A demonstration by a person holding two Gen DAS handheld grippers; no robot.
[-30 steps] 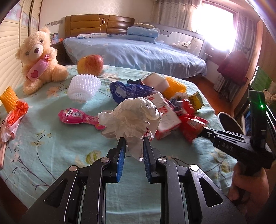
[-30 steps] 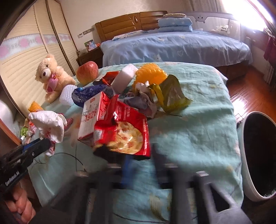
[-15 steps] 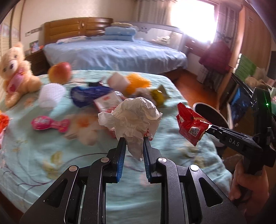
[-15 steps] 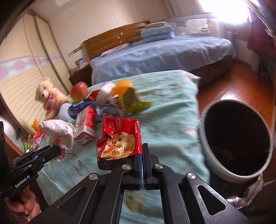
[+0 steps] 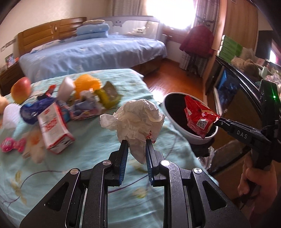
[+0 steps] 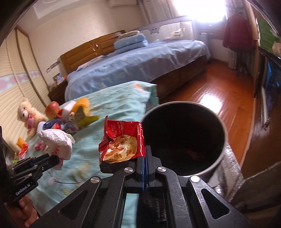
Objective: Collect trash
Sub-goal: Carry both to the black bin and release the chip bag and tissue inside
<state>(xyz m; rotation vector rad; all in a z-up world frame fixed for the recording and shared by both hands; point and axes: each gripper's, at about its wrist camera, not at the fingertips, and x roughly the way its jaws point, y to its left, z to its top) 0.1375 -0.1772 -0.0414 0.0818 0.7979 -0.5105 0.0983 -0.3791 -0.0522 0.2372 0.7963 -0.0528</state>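
- I see a bedroom, with a table under a teal floral cloth [image 5: 91, 149] below both claws.
- My left gripper [image 5: 135, 149] is clamped on a crumpled white paper wad [image 5: 138, 121].
- My right gripper [image 6: 144, 157] is pressed together on a red snack wrapper [image 6: 123, 140], with the round trash bin [image 6: 207, 171] just ahead, to its right.
- More litter [image 5: 73, 103] lies ahead-left of my left claw.

Home bedroom: wide blue-sheeted bed [image 5: 94, 50] with wooden headboard [image 5: 52, 33], folded light-blue pillows [image 5: 92, 31], tan teddy bear [image 6: 26, 115], glossy wooden floor [image 6: 219, 98], sunlit curtained window [image 5: 175, 10].
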